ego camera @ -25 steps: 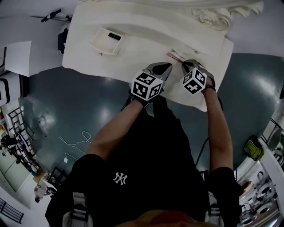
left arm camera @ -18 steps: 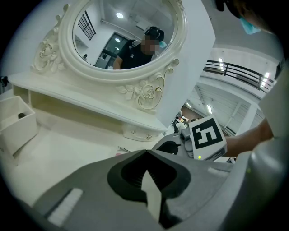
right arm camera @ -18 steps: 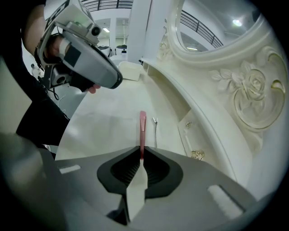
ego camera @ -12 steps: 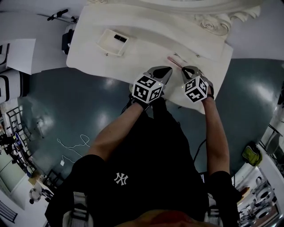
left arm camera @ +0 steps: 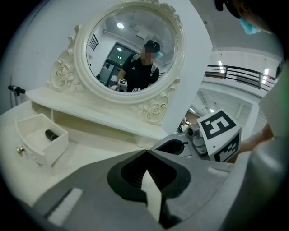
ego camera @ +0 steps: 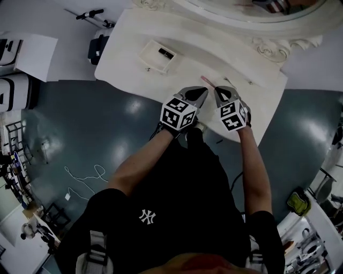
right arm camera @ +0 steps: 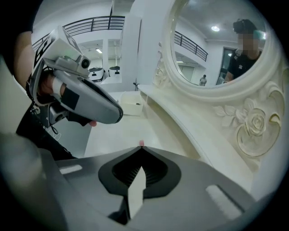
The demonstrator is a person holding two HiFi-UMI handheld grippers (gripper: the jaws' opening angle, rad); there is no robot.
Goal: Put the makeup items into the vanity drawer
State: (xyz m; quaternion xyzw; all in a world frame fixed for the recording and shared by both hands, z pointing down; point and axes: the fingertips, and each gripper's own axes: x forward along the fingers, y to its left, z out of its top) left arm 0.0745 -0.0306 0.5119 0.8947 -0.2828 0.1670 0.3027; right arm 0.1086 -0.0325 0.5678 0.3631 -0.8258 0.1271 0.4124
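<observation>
I see a dark glossy floor (ego camera: 107, 118) with bright patches of reflected light. A white cable (ego camera: 86, 174) lies looped on it at the left. A stand (ego camera: 91, 13) shows at the upper left, near a white case (ego camera: 32, 51). A yellow-green bag (ego camera: 297, 203) sits at the right edge. The oval mirror (left arm camera: 131, 54) has a carved white frame with roses and reflects a person in a dark cap. A dark railing (left arm camera: 239, 74) runs along an upper level.

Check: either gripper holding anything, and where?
Left gripper: shut, empty. Right gripper: shut; pink stick end shows at its tips, a pinch can't be confirmed.
</observation>
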